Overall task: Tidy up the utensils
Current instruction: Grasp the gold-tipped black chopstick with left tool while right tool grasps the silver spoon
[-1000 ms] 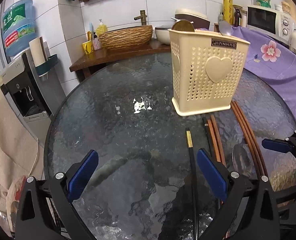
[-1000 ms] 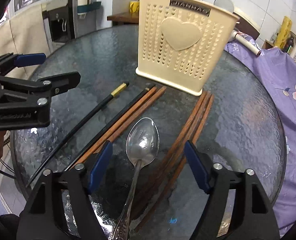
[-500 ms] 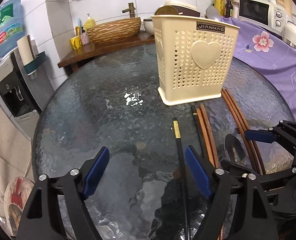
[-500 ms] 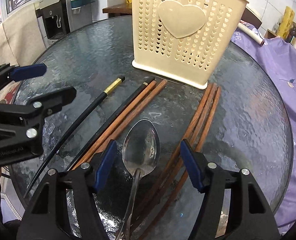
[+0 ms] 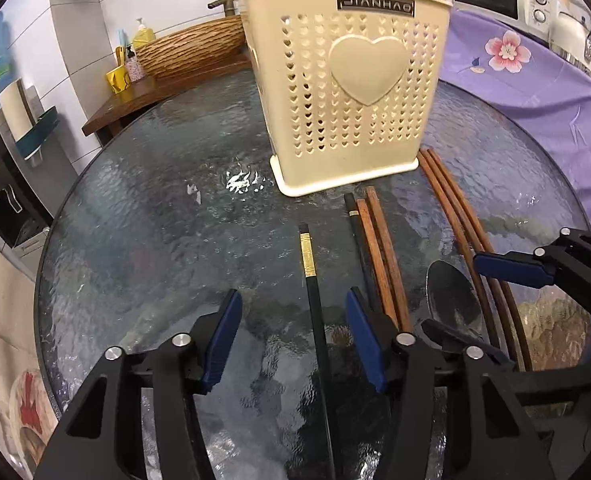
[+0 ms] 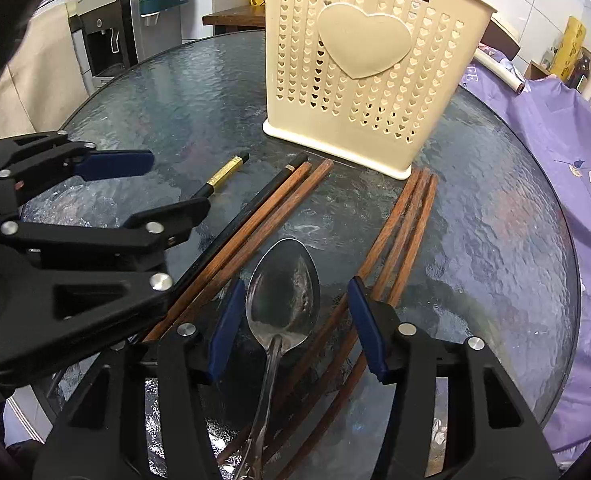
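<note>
Grippers come first, both low over the table. The left gripper (image 5: pixel 293 338) is spread wide, its blue pads straddling the black chopstick with a gold band (image 5: pixel 311 280) without touching it. The right gripper (image 6: pixel 291 322) is likewise released, its pads on either side of the bowl of the silver metal spoon (image 6: pixel 283 292), which lies face up with its handle running back under the gripper.

The spoon looks stiff, light and slick on its polished faces; the narrow neck just behind the bowl seems the surest place to pinch. The chopsticks are thin, rigid and likely to roll on the textured dark glass round table (image 6: pixel 495 240), so a hold near mid-length would balance them best.

Beyond, a second black chopstick and two brown wooden chopsticks (image 6: pixel 255 224) lie together, with another brown wooden bundle (image 6: pixel 403 224) to the right. Farthest stands the cream perforated plastic utensil holder with a raised heart (image 6: pixel 375 80), upright, the chopstick tips just beside its base.
</note>
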`<action>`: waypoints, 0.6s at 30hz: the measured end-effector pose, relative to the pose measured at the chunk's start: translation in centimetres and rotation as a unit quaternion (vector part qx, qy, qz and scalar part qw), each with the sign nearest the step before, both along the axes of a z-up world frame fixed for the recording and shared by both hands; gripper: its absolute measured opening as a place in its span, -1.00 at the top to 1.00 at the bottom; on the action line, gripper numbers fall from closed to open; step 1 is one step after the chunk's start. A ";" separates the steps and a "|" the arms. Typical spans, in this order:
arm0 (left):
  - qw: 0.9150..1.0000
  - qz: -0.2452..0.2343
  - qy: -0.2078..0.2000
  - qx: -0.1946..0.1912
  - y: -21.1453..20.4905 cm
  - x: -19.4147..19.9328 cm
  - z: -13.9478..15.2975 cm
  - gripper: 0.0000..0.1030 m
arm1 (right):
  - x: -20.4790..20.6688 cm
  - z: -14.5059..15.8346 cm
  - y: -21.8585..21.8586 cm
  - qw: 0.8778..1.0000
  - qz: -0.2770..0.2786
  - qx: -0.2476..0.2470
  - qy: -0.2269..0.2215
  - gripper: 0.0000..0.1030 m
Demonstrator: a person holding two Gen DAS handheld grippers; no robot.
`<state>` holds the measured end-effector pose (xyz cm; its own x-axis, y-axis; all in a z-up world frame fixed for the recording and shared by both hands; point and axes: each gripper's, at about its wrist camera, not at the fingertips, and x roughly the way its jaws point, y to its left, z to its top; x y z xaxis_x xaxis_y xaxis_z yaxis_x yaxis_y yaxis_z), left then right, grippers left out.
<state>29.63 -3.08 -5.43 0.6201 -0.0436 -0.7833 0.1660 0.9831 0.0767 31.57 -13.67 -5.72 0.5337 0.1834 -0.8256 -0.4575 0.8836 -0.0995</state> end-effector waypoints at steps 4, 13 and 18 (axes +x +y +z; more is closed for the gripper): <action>1.000 0.001 0.011 0.003 -0.1 0.6 -0.4 0.08 | -0.1 0.0 0.3 1.000 0.005 -0.004 -0.004 0.07; 1.000 -0.003 0.018 -0.002 -0.6 1.5 -0.7 0.14 | -0.1 0.0 0.7 1.000 0.012 0.001 0.004 0.24; 1.000 -0.004 0.023 -0.012 -0.4 2.0 -0.7 0.15 | 0.1 0.1 0.4 1.000 0.011 0.007 0.008 0.24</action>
<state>31.60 -3.43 -6.14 0.5838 -0.0675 -0.8091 0.1771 0.9831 0.0458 31.66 -13.27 -5.64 0.5165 0.2063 -0.8311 -0.4785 0.8744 -0.0804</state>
